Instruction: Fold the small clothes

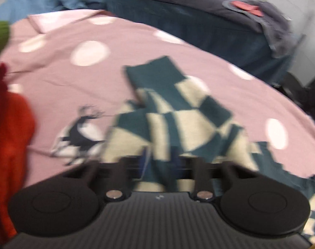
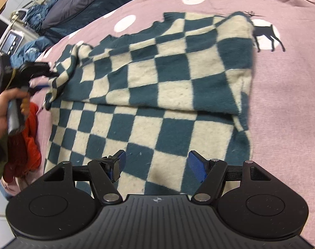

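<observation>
We judge the fold to be partly made: the teal-and-cream checkered knitted sweater lies on the pink bedspread with white dots and a dark deer print, with one layer already turned over the other so that a long fold edge runs across its middle, and what looks like a sleeve or corner is lifted at the far left. That corner is pinched by our left gripper, which the right wrist view shows from outside, held in a bare hand, its jaws closed on the cloth. Our right gripper hovers over the near part of the sweater with its blue-padded fingers spread apart and nothing between them. What remains, as we read it, is to lay the lifted part down, fold again into a compact shape and smooth it. The left wrist view, which is blurred, shows only bunched checkered fabric rising from its own fingers, but it adds an orange-red garment at the side and dark grey bedding beyond the bedspread. Only the right wrist view gives the sweater's whole outline and fold line.
</observation>
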`<action>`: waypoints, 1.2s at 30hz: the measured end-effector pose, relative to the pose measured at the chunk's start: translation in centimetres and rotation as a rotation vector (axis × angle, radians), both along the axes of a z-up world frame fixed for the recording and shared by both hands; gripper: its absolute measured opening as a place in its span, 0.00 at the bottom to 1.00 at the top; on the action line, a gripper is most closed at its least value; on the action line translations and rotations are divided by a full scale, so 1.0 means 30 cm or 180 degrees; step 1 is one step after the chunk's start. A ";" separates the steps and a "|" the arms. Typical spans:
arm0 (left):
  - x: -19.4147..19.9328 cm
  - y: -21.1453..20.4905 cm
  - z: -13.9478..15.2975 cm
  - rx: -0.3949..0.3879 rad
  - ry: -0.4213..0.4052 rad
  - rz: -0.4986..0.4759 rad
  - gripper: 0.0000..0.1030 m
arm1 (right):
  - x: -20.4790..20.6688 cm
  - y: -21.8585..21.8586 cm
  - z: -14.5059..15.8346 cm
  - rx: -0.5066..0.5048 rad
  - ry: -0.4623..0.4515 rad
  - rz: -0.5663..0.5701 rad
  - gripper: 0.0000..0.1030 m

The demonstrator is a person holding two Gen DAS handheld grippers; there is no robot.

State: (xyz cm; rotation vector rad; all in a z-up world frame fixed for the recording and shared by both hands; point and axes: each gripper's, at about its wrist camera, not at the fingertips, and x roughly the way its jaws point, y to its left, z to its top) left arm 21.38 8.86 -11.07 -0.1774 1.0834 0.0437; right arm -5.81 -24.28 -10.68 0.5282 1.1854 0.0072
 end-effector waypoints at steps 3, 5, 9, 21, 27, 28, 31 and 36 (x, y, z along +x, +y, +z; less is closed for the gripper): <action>-0.066 -0.098 0.075 0.0068 -0.0379 -0.0270 0.04 | 0.000 0.003 0.005 -0.0031 0.0002 0.0008 1.00; -0.142 -0.192 0.125 0.0130 -0.0572 -0.0697 0.04 | 0.002 -0.004 0.003 -0.0038 0.0015 -0.0021 1.00; -0.342 -0.365 0.142 0.0291 -0.0646 -0.1592 0.09 | 0.006 -0.018 -0.004 -0.0057 0.0040 -0.0082 1.00; -0.653 -0.363 -0.114 0.0774 0.0347 -0.1558 1.00 | 0.216 0.038 0.083 -0.0253 -0.0473 0.0331 1.00; -0.682 -0.222 -0.096 0.0550 0.0357 -0.1232 1.00 | 0.529 0.363 0.135 -0.0280 -0.1096 0.1319 1.00; -0.686 -0.213 -0.104 0.0591 0.0373 -0.1202 1.00 | 0.583 0.426 0.131 -0.0301 -0.1153 0.1470 1.00; -0.686 -0.189 -0.147 0.0604 0.0485 -0.1168 1.00 | 0.721 0.582 0.089 -0.0414 -0.1307 0.1663 1.00; -0.704 -0.132 -0.157 0.0357 0.0325 -0.1084 1.00 | 0.856 0.771 -0.039 -0.0984 -0.1236 0.1813 0.64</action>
